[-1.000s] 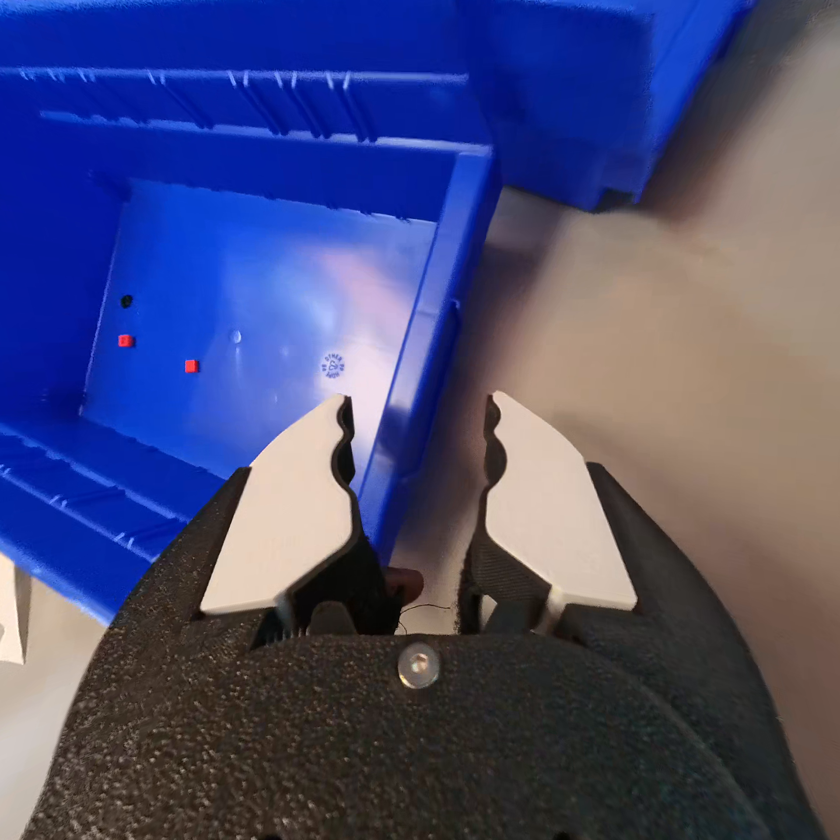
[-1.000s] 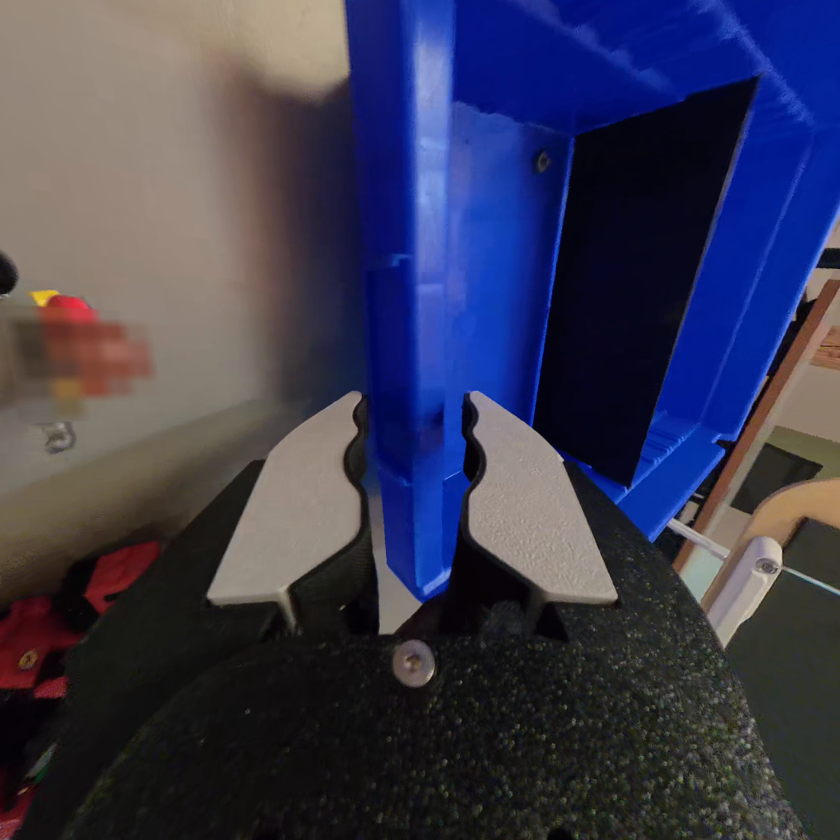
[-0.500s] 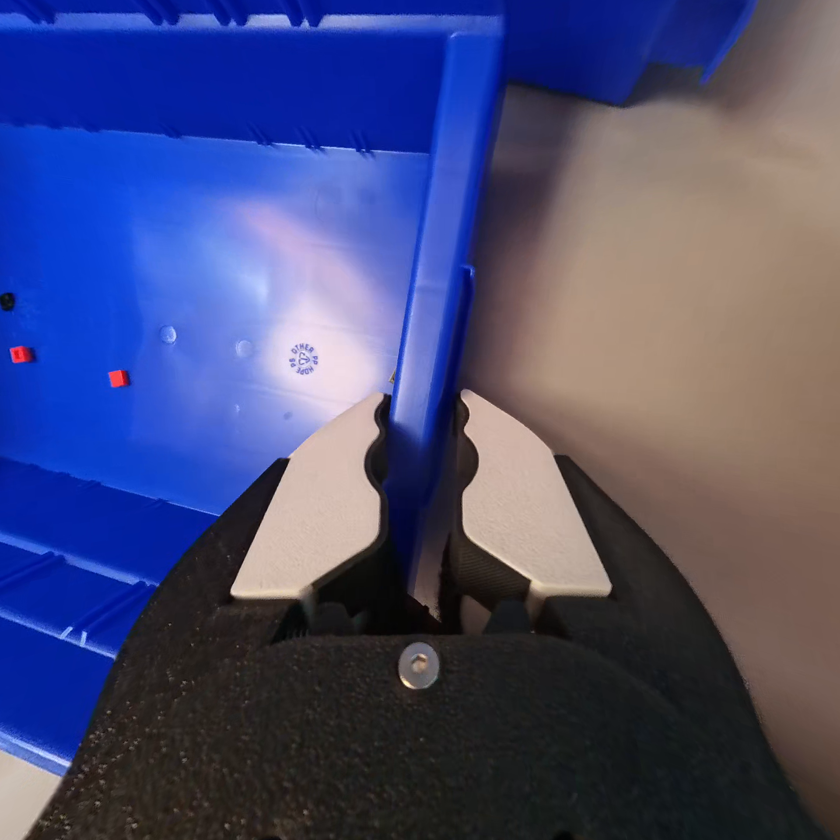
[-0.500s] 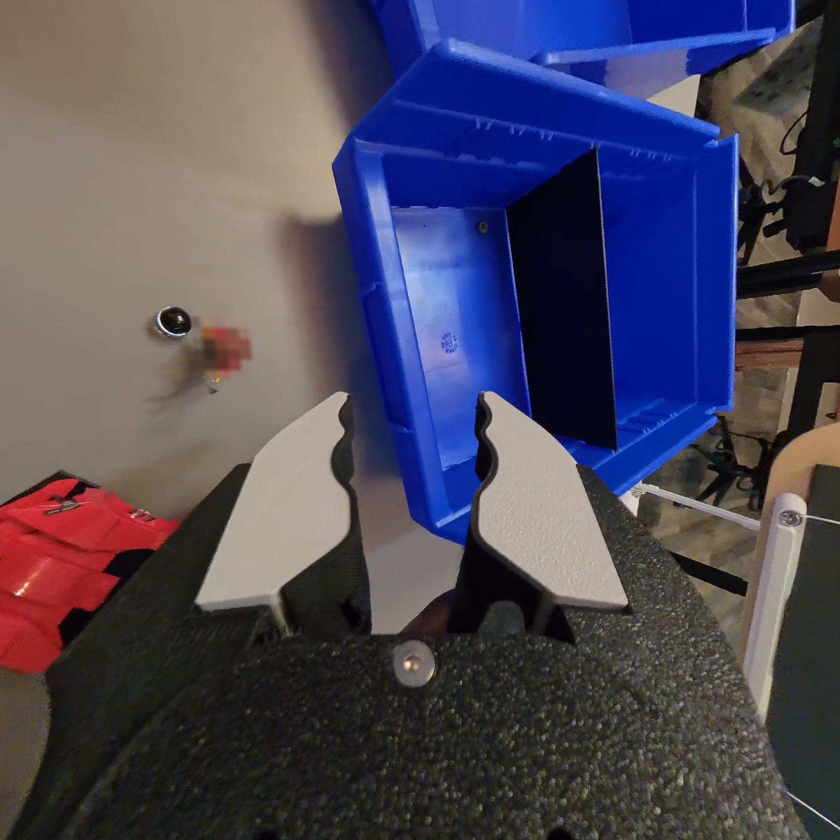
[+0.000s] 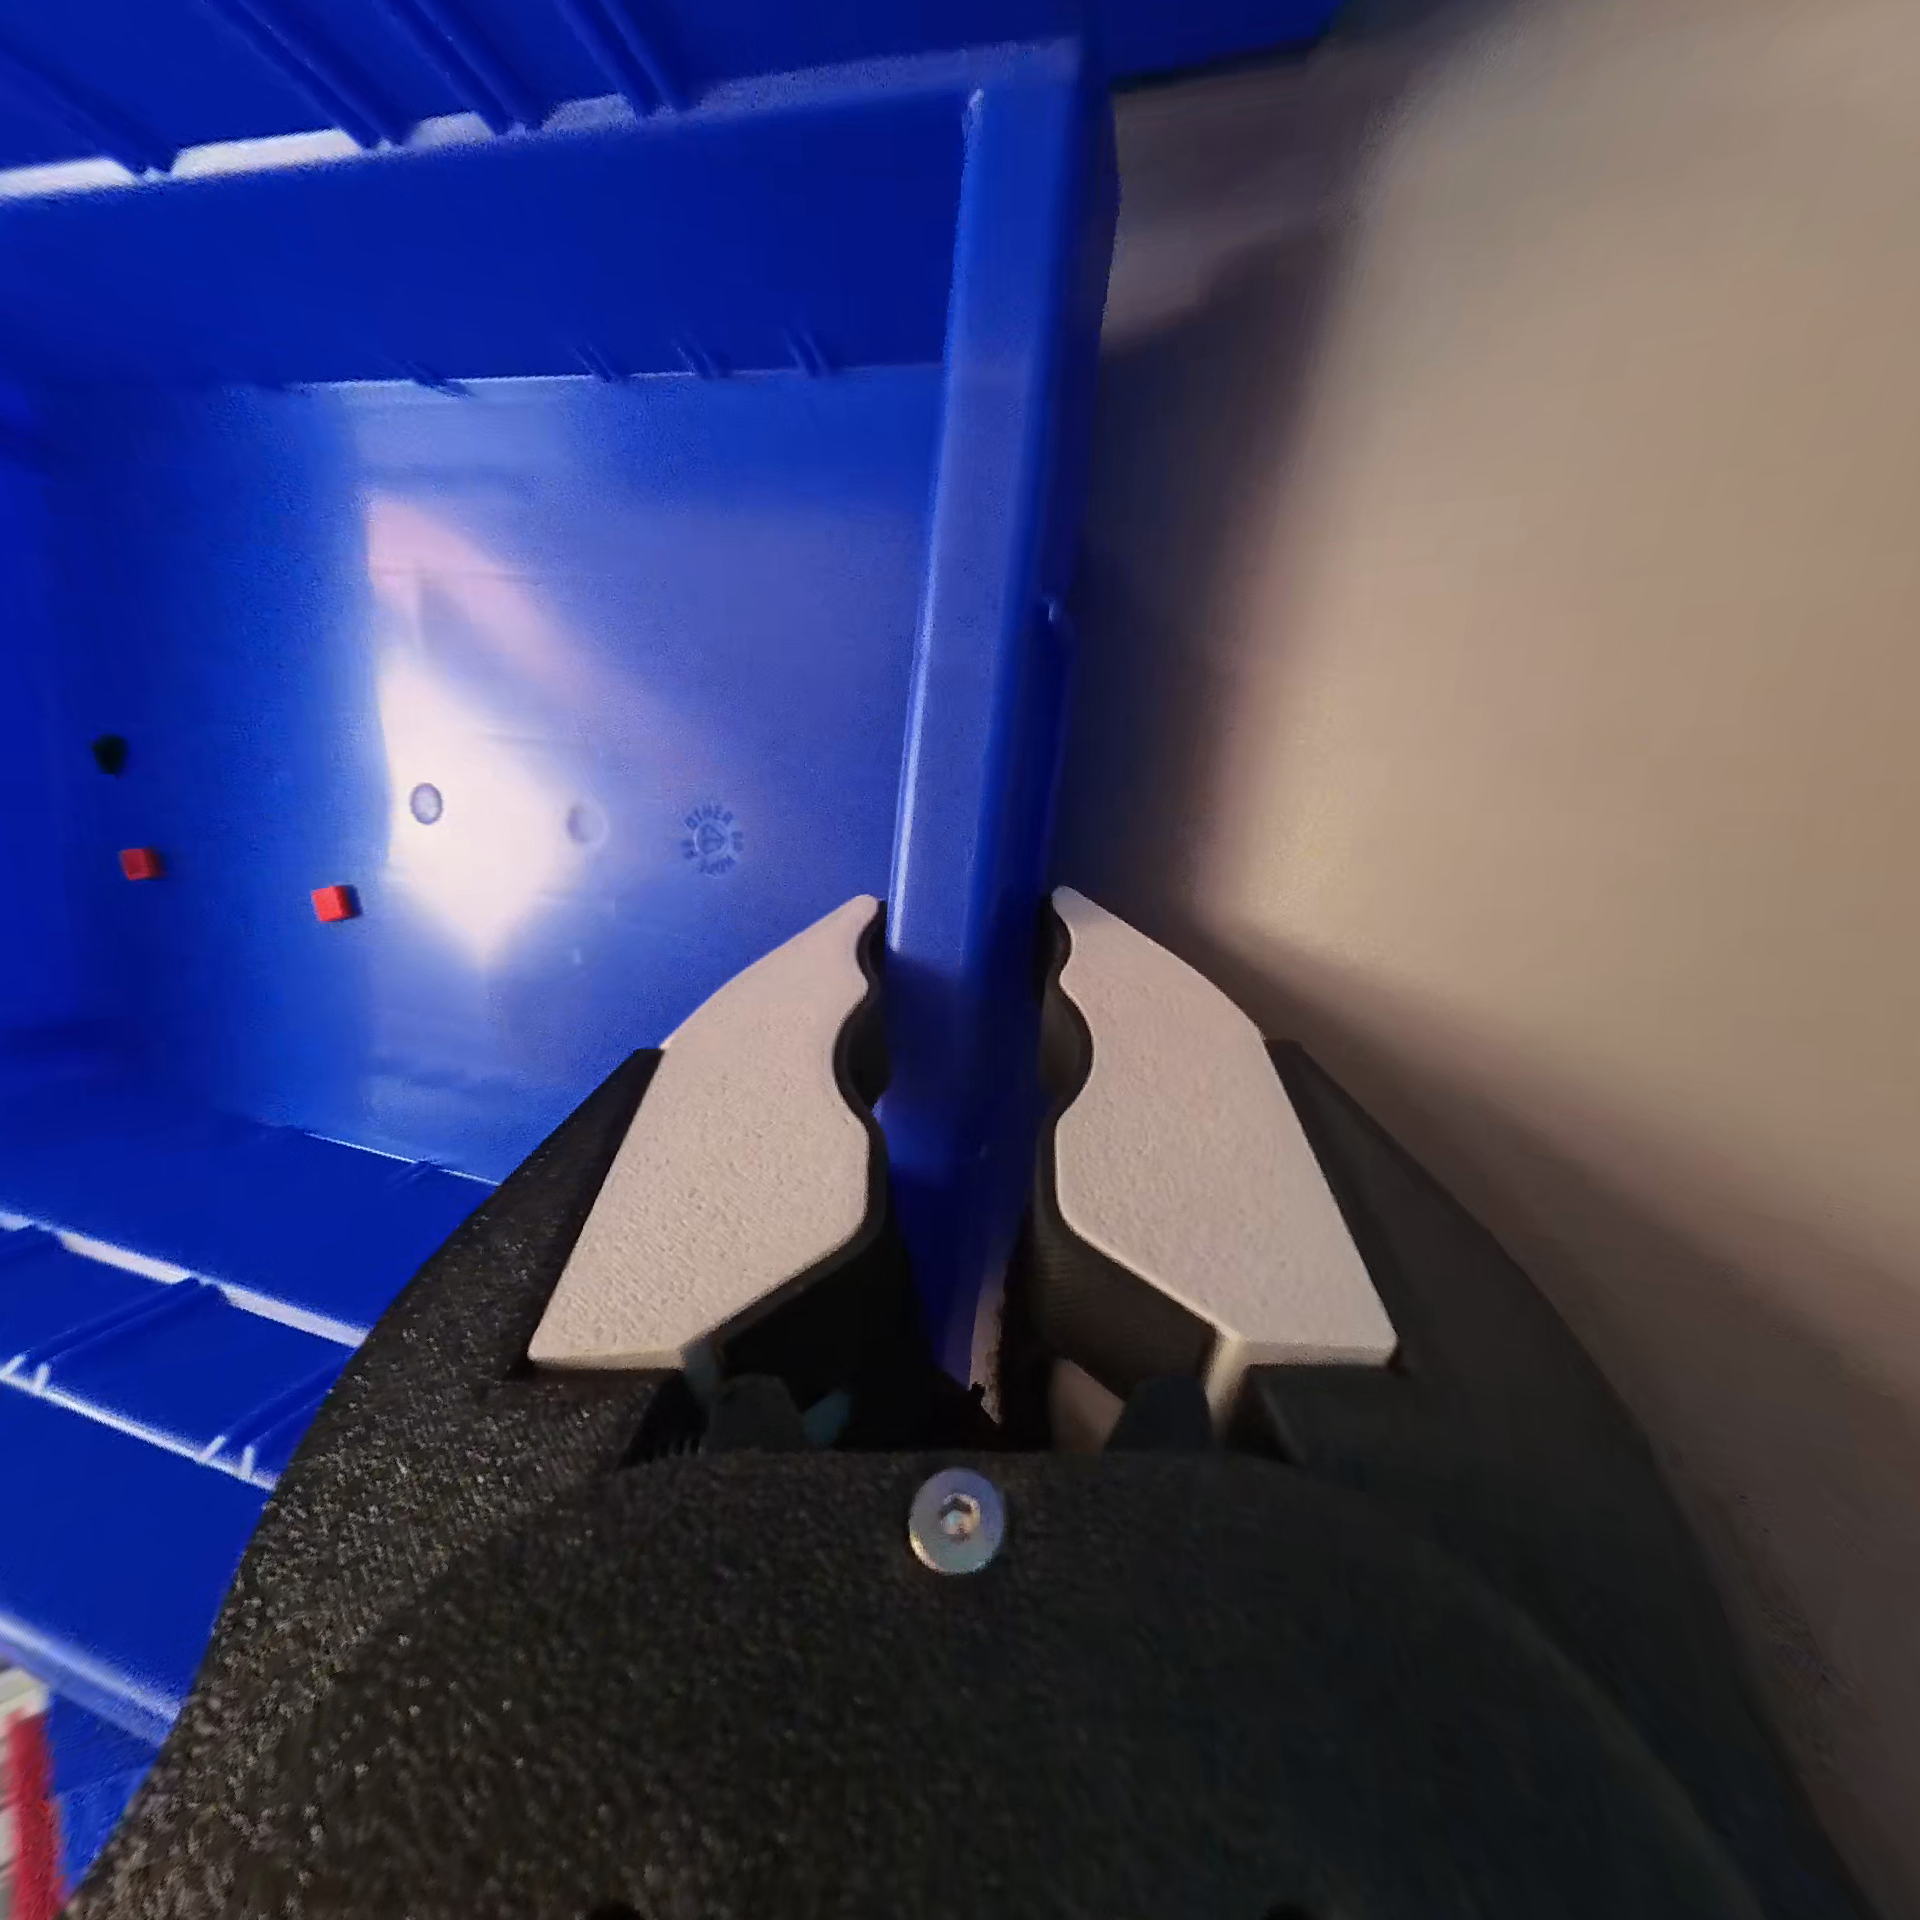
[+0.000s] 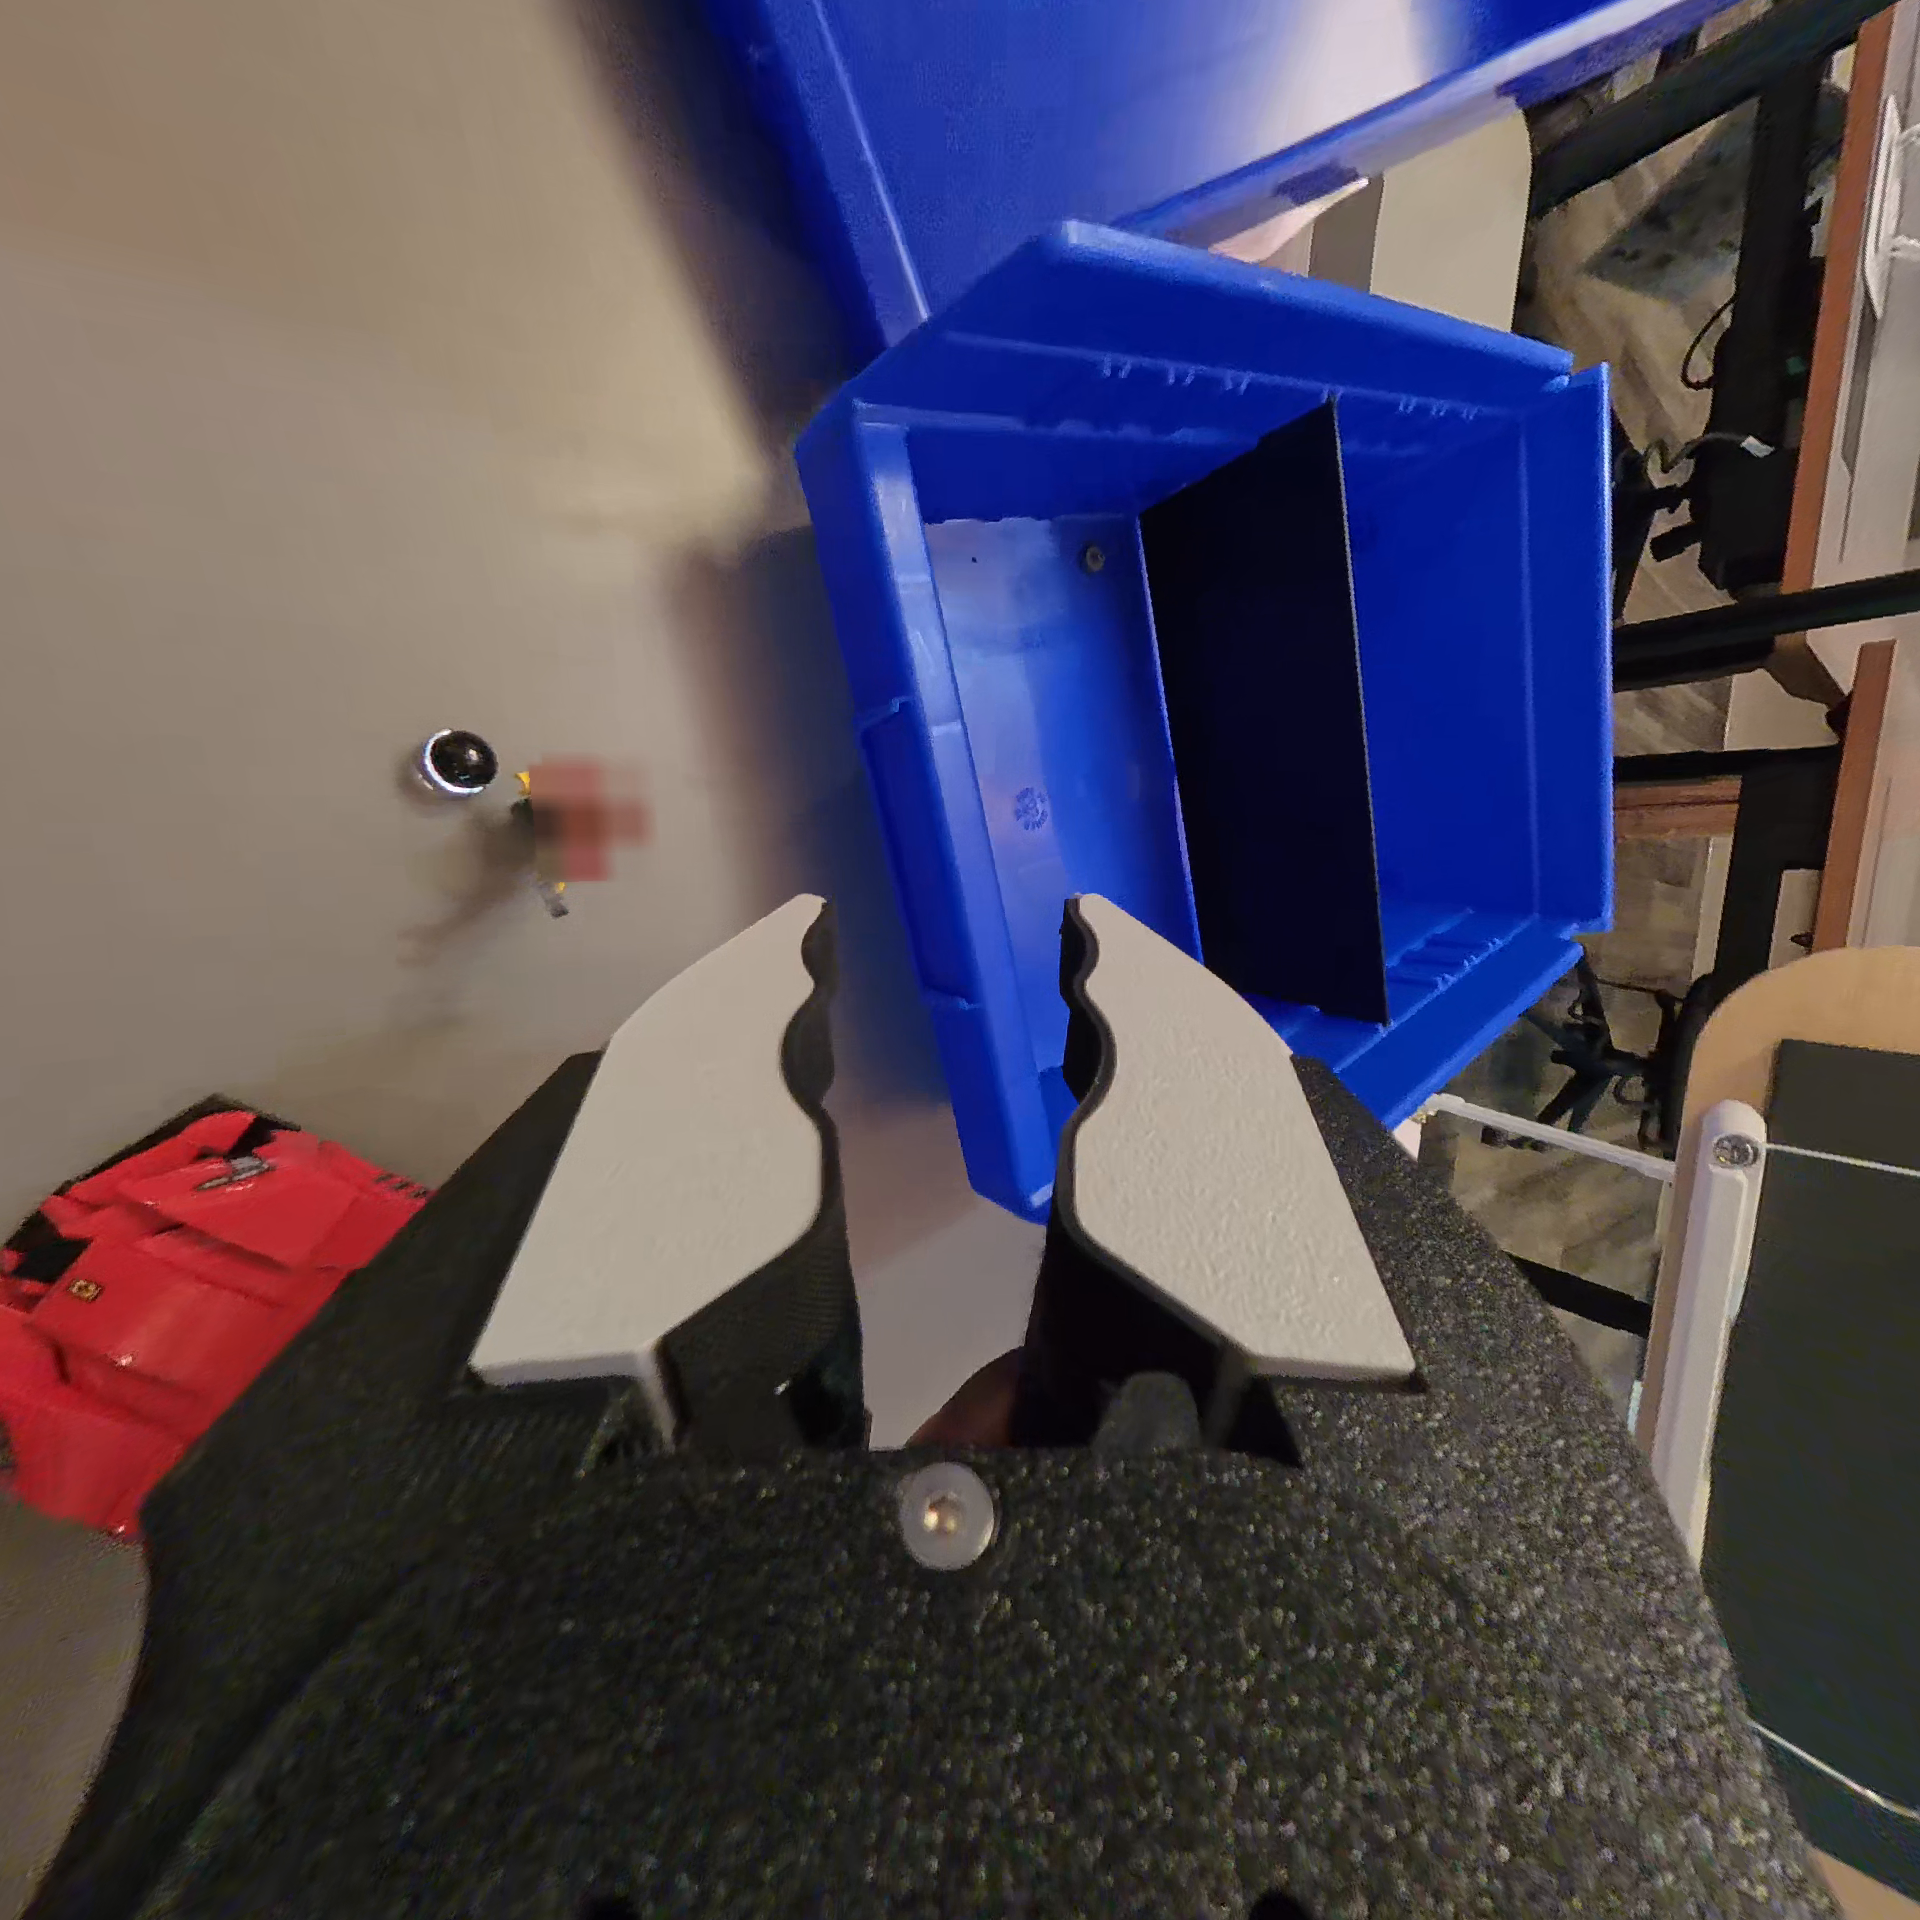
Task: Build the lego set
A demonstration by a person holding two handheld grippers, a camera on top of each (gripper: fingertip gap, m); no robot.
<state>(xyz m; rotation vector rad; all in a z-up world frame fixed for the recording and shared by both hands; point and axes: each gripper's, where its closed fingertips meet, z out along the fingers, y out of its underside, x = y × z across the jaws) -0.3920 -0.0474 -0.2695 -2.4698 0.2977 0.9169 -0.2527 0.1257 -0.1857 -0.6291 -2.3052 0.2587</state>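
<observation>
Two claws: left claw (image 5: 964, 914) pinches the glossy blue bin wall (image 5: 997, 582), right claw (image 6: 945, 914) spread.

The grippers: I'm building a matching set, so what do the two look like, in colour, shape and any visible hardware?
Both look identical. The left gripper and the right gripper each have a rounded black body with a grainy, speckled surface, and a single silver hex-socket screw at its centre. Two light grey fingers taper forward, with wavy inner edges backed by black ribbed pads. No cables or markings show.

Glossy blue plastic bin (image 5: 997, 623); grainy matt black tongs (image 5: 961, 925) with matt grey fingers (image 5: 748, 1143); smooth table (image 5: 1558, 727).
</observation>
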